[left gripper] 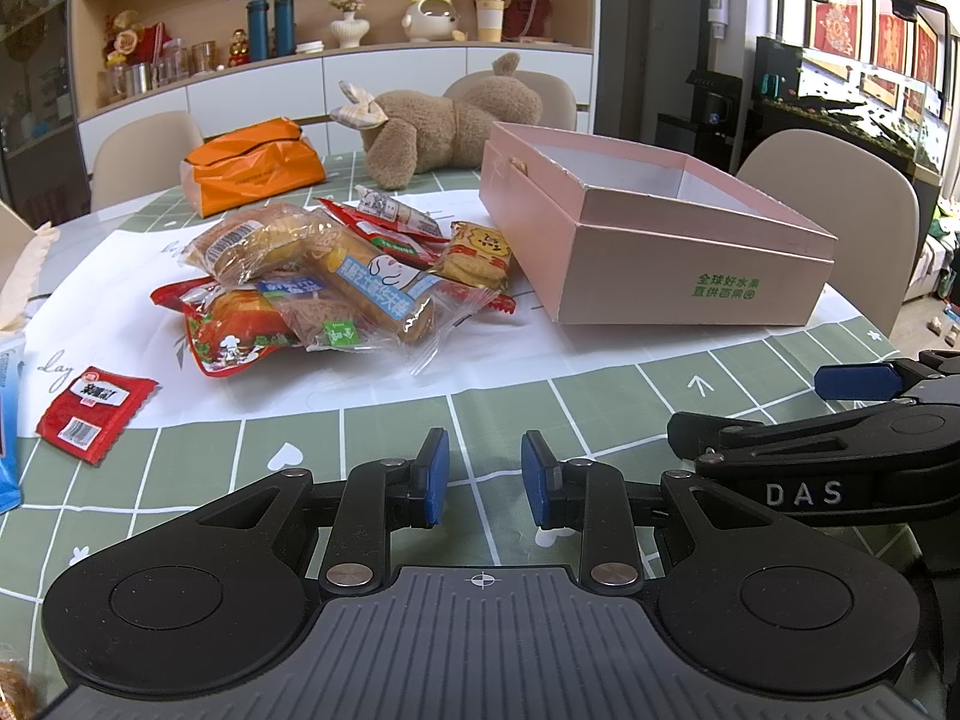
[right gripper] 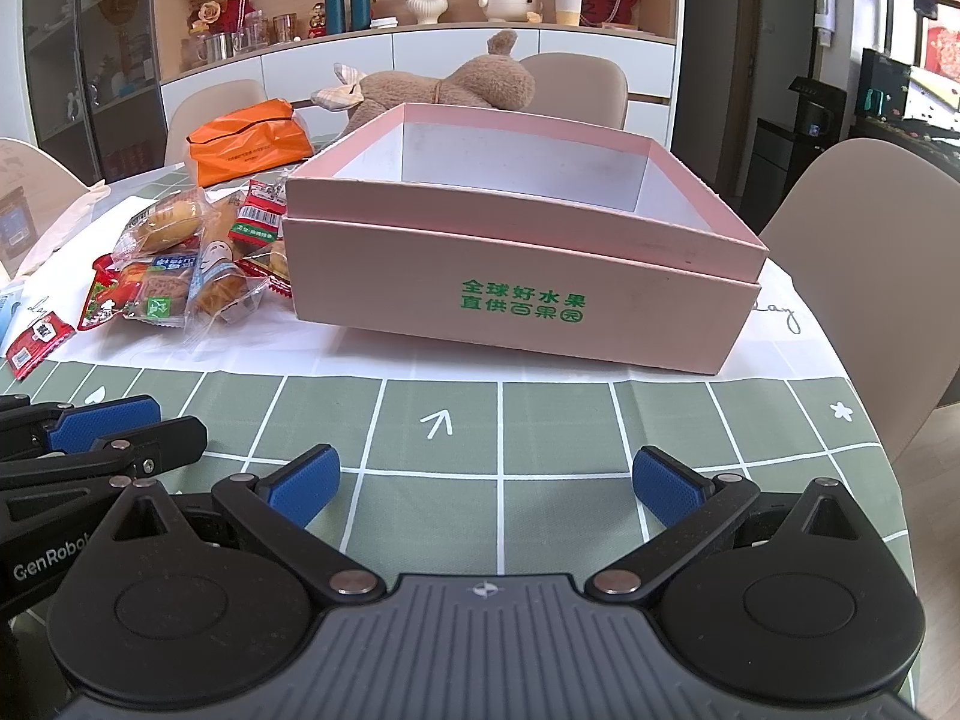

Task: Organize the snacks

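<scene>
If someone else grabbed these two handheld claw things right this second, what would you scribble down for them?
Left gripper: fingers partly apart, nothing between them, above the tablecloth short of the snack pile.
Right gripper: fingers wide apart, empty, facing the pink box.
Snacks: all heaped left of the box; one small red packet lies apart, nearer and further left.
Box: open, no snacks visible inside from here.
Done: nothing packed yet.
Left: move every snack into the box.
</scene>
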Action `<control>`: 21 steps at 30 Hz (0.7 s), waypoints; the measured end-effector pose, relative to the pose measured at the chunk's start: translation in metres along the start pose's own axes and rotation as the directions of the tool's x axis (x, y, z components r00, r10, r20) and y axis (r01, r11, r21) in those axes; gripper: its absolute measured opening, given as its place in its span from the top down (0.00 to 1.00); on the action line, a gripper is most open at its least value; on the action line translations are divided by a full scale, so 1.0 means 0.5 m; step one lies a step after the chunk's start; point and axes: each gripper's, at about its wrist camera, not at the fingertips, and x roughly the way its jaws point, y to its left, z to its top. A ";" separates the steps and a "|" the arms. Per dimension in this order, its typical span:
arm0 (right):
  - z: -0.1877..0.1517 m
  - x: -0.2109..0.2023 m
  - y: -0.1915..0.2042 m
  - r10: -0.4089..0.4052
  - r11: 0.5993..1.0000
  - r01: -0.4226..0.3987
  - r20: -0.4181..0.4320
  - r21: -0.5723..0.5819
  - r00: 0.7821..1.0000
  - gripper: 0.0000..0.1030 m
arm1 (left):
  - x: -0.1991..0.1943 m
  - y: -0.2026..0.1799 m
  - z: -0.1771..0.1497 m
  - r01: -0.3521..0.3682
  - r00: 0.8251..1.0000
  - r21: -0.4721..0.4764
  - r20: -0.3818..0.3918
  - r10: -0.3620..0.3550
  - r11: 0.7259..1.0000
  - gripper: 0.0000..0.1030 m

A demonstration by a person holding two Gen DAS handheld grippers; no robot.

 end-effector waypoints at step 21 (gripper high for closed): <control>0.170 0.074 0.075 0.098 0.991 -0.092 -0.062 0.099 0.993 0.14 | -0.257 0.299 -0.019 -0.322 0.921 -0.319 -0.323 0.217 0.892 0.73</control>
